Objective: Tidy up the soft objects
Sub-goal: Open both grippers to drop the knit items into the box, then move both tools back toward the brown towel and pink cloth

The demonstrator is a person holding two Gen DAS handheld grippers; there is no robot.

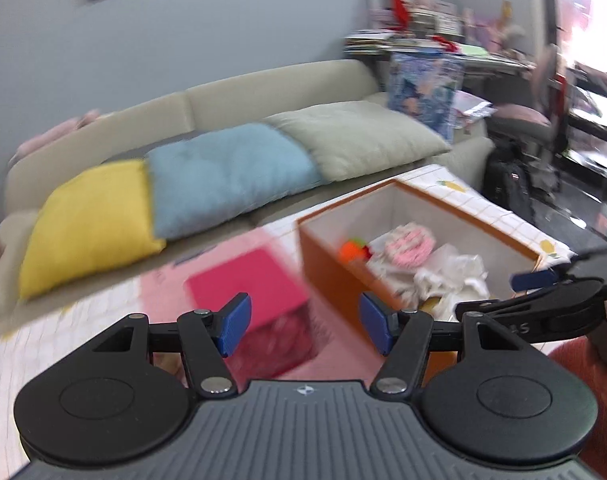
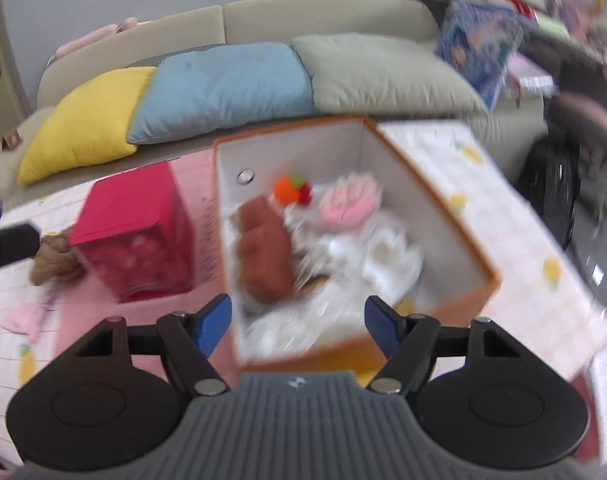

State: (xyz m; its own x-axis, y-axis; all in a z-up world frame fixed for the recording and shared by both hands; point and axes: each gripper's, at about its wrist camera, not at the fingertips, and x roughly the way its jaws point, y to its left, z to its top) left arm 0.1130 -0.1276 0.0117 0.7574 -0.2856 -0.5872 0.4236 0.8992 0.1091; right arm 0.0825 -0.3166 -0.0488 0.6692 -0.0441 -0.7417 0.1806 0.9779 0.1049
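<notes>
The orange storage box stands open on the lemon-print tablecloth in front of the sofa, already holding a brown plush, white soft items, a pink-and-white plush and an orange-and-red toy, so sorting appears well under way. To the left of the box sit a red cube, then a small brown stuffed toy and a pink cloth, both still loose on the table. The right gripper hangs over the box's near edge and the left gripper beside its left wall, both with fingers spread and empty; the next move probably calls for reaching left of the box to pinch the brown toy.
</notes>
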